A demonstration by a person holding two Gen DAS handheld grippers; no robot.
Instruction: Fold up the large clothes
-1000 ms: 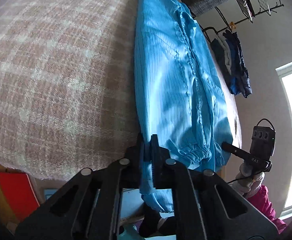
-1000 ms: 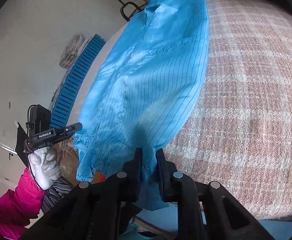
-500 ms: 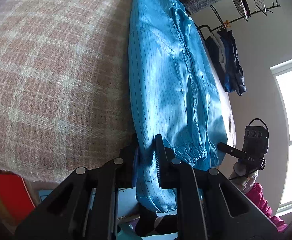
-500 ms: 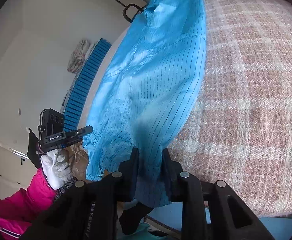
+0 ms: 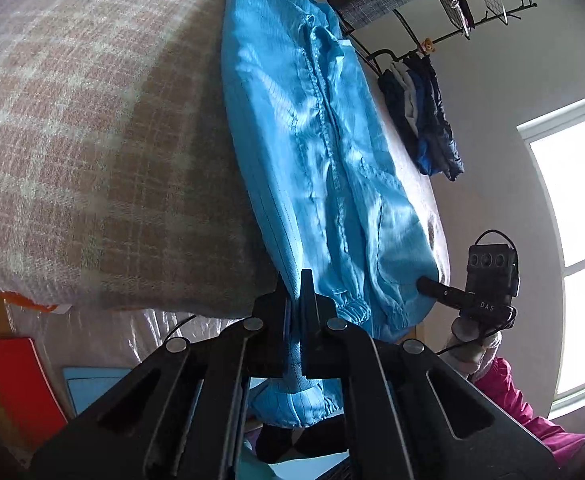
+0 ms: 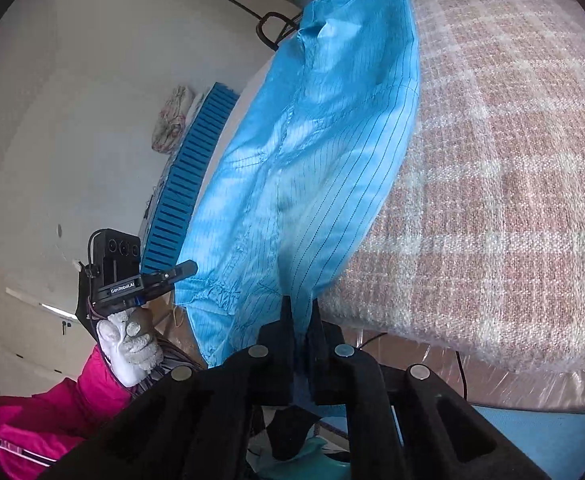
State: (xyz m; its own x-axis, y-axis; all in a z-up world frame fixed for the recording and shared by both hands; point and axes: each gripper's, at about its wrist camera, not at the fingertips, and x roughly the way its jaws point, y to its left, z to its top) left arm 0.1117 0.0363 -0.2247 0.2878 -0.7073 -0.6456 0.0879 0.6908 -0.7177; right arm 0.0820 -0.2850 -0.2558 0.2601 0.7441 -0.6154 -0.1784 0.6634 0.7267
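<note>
From the left wrist: a long blue garment (image 5: 312, 152) lies lengthwise along one side edge of a bed under a pink checked blanket (image 5: 84, 128), its elastic cuffs hanging over the near edge. The left gripper (image 5: 294, 292) is clamped tight on the cloth at that near edge, a cuffed end dangling below its jaws. Off to the side the right gripper (image 5: 432, 286), held by a gloved hand (image 5: 470, 344), noses into the garment's other near corner (its grip cannot be judged from here). A rack of dark clothes (image 5: 424, 120) stands against the wall beyond.

From the right wrist: the right gripper (image 6: 298, 312) is pinched shut on the garment (image 6: 320, 140) where it spills over the blanket's (image 6: 504, 184) near edge. This view alone shows the left gripper (image 6: 180, 270) from outside, with its white glove (image 6: 130, 346) and a pink sleeve (image 6: 72, 404), and a blue slatted panel (image 6: 188, 184) by the wall.

Both near corners appear secured, so the fold itself seems about to start. The next move probably calls for lifting both ends together and carrying them toward the far edge, keeping the slippery cloth taut and level.
</note>
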